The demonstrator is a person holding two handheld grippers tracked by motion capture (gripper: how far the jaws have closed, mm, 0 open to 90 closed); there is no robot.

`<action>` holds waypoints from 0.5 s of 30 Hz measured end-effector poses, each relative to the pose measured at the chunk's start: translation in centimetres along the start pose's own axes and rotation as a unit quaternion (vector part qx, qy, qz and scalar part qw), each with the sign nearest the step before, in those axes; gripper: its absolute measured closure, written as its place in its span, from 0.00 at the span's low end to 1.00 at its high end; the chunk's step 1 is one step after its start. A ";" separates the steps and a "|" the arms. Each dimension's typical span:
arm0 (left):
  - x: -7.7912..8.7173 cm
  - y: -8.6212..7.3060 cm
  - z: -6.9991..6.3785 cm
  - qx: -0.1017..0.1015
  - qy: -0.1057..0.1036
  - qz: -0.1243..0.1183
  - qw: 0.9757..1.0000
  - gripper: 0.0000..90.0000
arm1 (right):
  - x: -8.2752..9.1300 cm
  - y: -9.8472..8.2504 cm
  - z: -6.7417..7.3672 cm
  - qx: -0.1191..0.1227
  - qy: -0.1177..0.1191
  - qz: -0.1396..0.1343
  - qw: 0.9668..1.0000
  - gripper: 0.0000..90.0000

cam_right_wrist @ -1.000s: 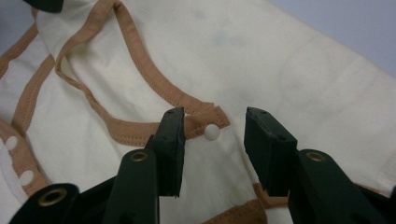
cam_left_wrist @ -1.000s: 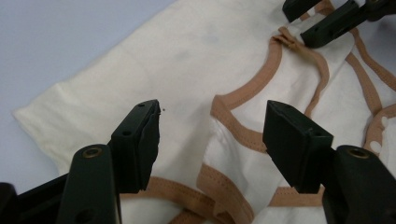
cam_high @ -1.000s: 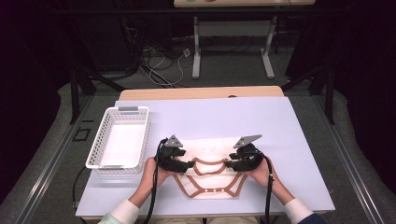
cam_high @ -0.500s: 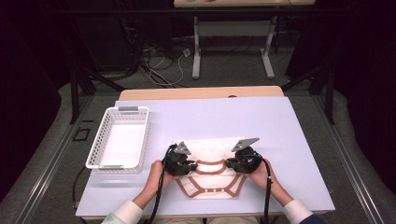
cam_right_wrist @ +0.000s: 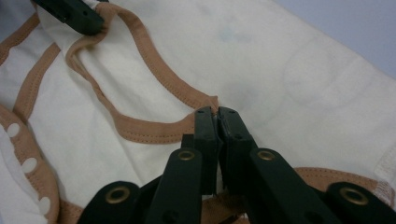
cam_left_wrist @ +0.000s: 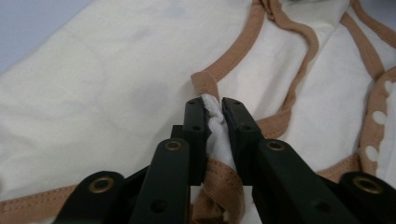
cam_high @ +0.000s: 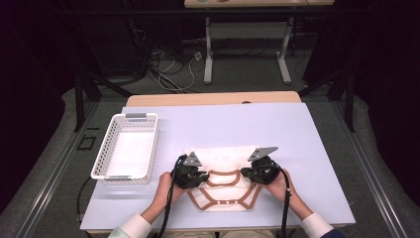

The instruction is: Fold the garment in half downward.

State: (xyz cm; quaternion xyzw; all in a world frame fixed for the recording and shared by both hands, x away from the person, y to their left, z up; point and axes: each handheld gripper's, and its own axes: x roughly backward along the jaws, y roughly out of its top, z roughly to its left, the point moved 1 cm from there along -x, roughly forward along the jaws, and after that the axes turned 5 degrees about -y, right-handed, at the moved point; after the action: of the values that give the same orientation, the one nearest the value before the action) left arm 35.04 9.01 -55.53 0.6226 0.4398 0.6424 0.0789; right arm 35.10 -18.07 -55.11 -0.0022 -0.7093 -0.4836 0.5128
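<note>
Bodysuit (cam_left_wrist: 116, 93) pinched in left claw (cam_left_wrist: 214, 108), right claw (cam_right_wrist: 217, 116)

Both claws are sitting low on the cream garment (cam_high: 220, 157) at the near edge of the table (cam_high: 307, 148), so the cloth is lying right under and between them. The left claw (cam_high: 194, 177) and right claw (cam_high: 253, 174) are leaving a gap of fabric in the middle. The white basket (cam_high: 127, 148) is standing just left of the left hand, blocking that side. Everything beyond the garment and off to the right is lying open.
</note>
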 end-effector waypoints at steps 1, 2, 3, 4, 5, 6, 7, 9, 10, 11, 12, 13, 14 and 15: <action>0.0 0.0 0.1 0.004 -0.003 0.002 1.000 0.85 | -0.1 -0.1 -0.3 -0.009 0.002 0.002 1.000 0.78; -0.1 0.1 0.1 0.007 0.001 0.005 1.000 0.79 | -0.2 -0.3 -0.4 -0.018 0.007 0.002 1.000 0.71; -0.2 0.2 0.2 0.004 0.008 0.010 1.000 0.72 | -0.4 -0.4 -0.7 -0.029 0.008 0.015 0.999 0.61; -0.3 0.1 0.3 0.004 0.008 0.009 1.000 0.68 | -0.7 -0.6 -0.8 -0.036 0.008 0.008 0.999 0.62; -0.3 0.1 0.4 0.005 0.008 0.009 1.000 0.64 | -0.5 -0.6 -1.0 -0.036 0.008 0.014 0.999 0.62; -0.4 0.0 0.5 0.011 0.008 0.010 1.000 0.58 | -0.5 -0.7 -1.1 -0.040 0.012 0.011 0.999 0.61; -0.4 0.0 0.6 0.010 0.001 0.012 1.000 0.58 | -0.5 -0.7 -1.1 -0.036 0.019 0.014 0.999 0.62; -0.3 -0.1 0.7 0.005 0.003 0.011 1.000 0.64 | -0.4 -0.8 -1.0 -0.021 0.022 0.016 0.999 0.65; -0.3 -0.2 0.5 0.002 -0.003 0.011 1.000 0.69 | -0.3 -0.8 -0.8 -0.021 0.021 0.019 0.999 0.70; -0.3 -0.3 0.3 0.004 -0.005 0.008 1.000 0.75 | -0.3 -0.9 -0.7 -0.010 0.014 0.023 1.000 0.75; -0.4 -0.3 0.3 0.001 -0.010 0.007 1.000 0.80 | -0.3 -0.9 -0.7 -0.008 0.019 0.018 1.000 0.79; -0.4 -0.3 0.1 0.000 -0.011 0.006 1.000 0.86 | -0.3 -1.0 -0.6 -0.014 0.021 0.018 1.000 0.84; -0.4 -0.3 0.0 -0.004 -0.010 0.008 1.000 0.88 | -0.3 -1.1 -0.6 -0.016 0.027 0.014 0.999 0.88; -0.4 -0.3 0.0 -0.002 -0.012 0.007 1.000 0.90 | -0.4 -1.1 -0.6 -0.022 0.034 0.011 0.999 0.90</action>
State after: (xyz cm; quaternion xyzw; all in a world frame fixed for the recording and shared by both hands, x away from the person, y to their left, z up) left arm 34.99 8.89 -56.04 0.6333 0.4334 0.6361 0.0809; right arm 35.16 -18.88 -56.12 -0.0050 -0.6805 -0.4931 0.5420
